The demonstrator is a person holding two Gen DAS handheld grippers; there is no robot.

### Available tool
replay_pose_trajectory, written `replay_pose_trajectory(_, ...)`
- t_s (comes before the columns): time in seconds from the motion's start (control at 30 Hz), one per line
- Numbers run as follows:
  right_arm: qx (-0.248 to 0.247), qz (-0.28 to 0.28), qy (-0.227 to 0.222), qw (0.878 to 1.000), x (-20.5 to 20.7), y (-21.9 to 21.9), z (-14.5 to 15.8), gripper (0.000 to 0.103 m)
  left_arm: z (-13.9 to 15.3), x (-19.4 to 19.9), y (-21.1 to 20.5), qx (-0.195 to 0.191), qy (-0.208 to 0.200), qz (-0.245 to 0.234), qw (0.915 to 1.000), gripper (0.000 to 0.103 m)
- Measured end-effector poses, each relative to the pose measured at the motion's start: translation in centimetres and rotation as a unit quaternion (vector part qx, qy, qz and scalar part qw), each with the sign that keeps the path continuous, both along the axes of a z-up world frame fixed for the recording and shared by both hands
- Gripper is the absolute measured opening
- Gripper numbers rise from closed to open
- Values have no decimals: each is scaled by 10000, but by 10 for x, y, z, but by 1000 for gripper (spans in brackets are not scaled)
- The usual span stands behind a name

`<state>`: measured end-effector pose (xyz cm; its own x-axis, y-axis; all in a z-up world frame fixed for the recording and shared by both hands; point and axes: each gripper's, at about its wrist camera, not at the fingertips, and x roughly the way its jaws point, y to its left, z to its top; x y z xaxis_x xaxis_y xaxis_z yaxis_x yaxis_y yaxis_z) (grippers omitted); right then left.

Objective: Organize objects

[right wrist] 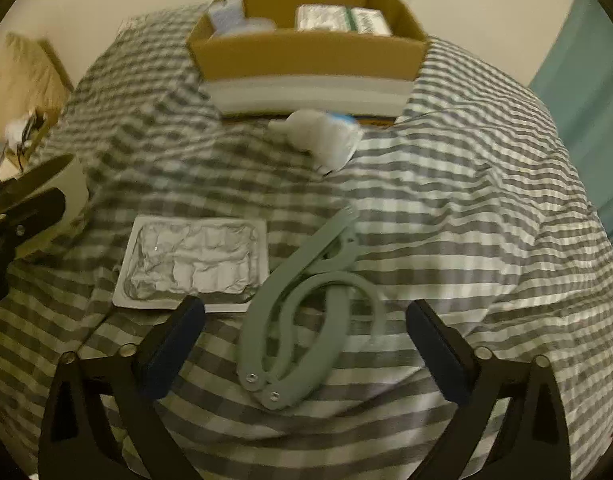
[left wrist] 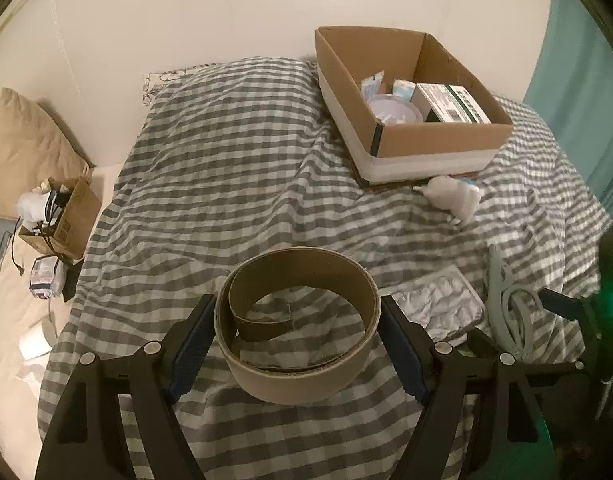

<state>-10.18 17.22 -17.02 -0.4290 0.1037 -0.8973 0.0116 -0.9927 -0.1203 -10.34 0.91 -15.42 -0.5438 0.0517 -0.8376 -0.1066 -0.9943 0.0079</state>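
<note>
Cardboard tape ring (left wrist: 296, 326) clamped in left gripper (left wrist: 296, 344); right gripper (right wrist: 306, 344) gapes around sage-green tongs (right wrist: 306, 312), box (right wrist: 306, 56) at twelve o'clock.

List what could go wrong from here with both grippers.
1. The left gripper pinches the loose cardboard ring by its sides; it may buckle or uncoil on the way to the cardboard box.
2. The open right gripper straddles the green scissor-like tool on the soft checked blanket; closing may snag fabric.
</note>
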Motion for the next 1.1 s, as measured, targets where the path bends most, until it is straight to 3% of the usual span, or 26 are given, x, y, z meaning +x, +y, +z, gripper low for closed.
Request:
replay_pose_trajectory(0.13,-89,17,-155,9998,-3,1,-10,88,0,0,3,-38,8,-76,10000,81)
replay_pose_trajectory(0.23,-262,4,-203,9995,-4,4,-11,74,2,0,7,-29,22,-140,9999,81)
replay_pose_trajectory(0.47,-300,-17,-103,9995,4,2,-2,74,12,5,9,40,62,-131,9999,81)
replay_pose_trajectory(0.8,-501,-91,399,9979,40,15,48,74,50,40,15,166,407,-215,9988,81)
replay_pose_trajectory(1.1,-742,-58,754,9944,78,15,83,73,62,69,18,240,393,-343,9984,81)
